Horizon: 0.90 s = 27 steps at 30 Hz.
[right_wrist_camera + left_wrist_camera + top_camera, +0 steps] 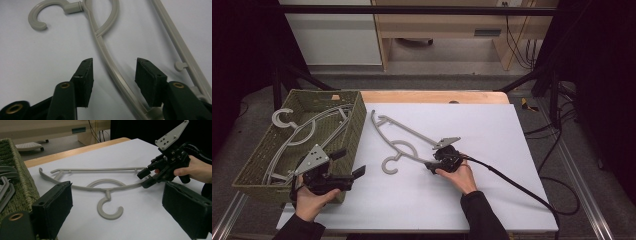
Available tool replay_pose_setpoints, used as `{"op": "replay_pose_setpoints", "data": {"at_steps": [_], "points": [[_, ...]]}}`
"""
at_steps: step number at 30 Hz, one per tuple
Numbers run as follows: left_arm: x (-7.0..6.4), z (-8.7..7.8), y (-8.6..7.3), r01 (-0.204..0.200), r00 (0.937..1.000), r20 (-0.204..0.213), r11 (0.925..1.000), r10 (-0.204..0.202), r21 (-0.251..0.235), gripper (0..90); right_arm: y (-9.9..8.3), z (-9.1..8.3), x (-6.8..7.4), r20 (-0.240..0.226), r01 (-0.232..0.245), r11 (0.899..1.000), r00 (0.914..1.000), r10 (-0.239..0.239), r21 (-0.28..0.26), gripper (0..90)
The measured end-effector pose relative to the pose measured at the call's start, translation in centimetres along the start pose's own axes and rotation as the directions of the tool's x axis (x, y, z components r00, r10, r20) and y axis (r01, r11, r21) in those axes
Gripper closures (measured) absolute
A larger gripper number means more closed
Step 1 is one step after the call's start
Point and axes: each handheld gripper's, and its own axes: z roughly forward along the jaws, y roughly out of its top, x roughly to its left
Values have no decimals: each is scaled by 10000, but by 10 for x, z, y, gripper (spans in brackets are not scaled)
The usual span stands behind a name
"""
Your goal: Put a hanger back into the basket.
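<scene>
At the left of the high view a woven basket [354, 117] is seen on the table edge, with grey hangers [307, 131] laid inside it. The left gripper [348, 165] is held just beside the basket's near corner, its jaws spread wide with nothing between them.

On the white board [492, 125], right of the basket, the grey plastic hanger [404, 140] is laid flat. Its long axis is set diagonally, from the far left end near the basket down toward the near right. Its hook [389, 165] is pointed toward the person's side, the opening turned to the right. A thin straight bar, a curved shoulder arm and a small arch above the hook's neck are made out; a small peg is seen on the bar.

At the hanger's right end the right gripper [432, 165] is placed, its jaws parted either side of the shoulder arm [110, 62] without pinching it.
</scene>
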Motion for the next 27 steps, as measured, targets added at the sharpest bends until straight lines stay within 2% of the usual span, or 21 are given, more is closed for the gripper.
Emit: {"op": "replay_pose_setpoints", "data": {"at_steps": [1, 4, 6, 8, 10, 13, 16, 21, 27], "points": [[0, 0, 0, -5, 10000, 16, 10000, 5, 18, 92, 0, 0, 1, 15, -169, 9998, 9999, 169, 55, 550], [-1, 1, 0, -58, 10000, 29, 10000, 58, 72, 93, -1, 2, 0, -79, 20, 9998, 10000, -18, 196, 624], [-1, 1, 0, -49, 10000, 36, 10000, 49, 79, 93, -1, 2, 0, 141, 125, 9996, 9998, -129, 272, 675], [-1, 1, 0, -50, 10000, 29, 9999, 50, 88, 93, -1, 2, -1, 172, 163, 9994, 9997, -168, 314, 693], [-1, 1, 0, -50, 10000, 20, 9999, 50, 89, 94, -1, 1, -1, 18, 86, 9991, 10000, -87, 413, 702], [-1, 1, 0, -58, 10000, 19, 9999, 58, 90, 95, -1, -1, -1, -211, 493, 9972, 9986, -482, 555, 726], [-1, 1, 0, -74, 10000, 23, 9999, 74, 88, 95, -2, -4, 0, -434, 588, 9959, 9975, -559, 690, 744], [-1, 1, -1, -73, 10000, 25, 9999, 72, 120, 96, -6, -10, 5, -1023, 1095, 9905, 9896, -1008, 837, 789], [-3, 1, 0, -111, 9999, 48, 9999, 110, 120, 97, -18, -21, 5, -1518, 799, 9922, 9863, -648, 957, 814]]}}
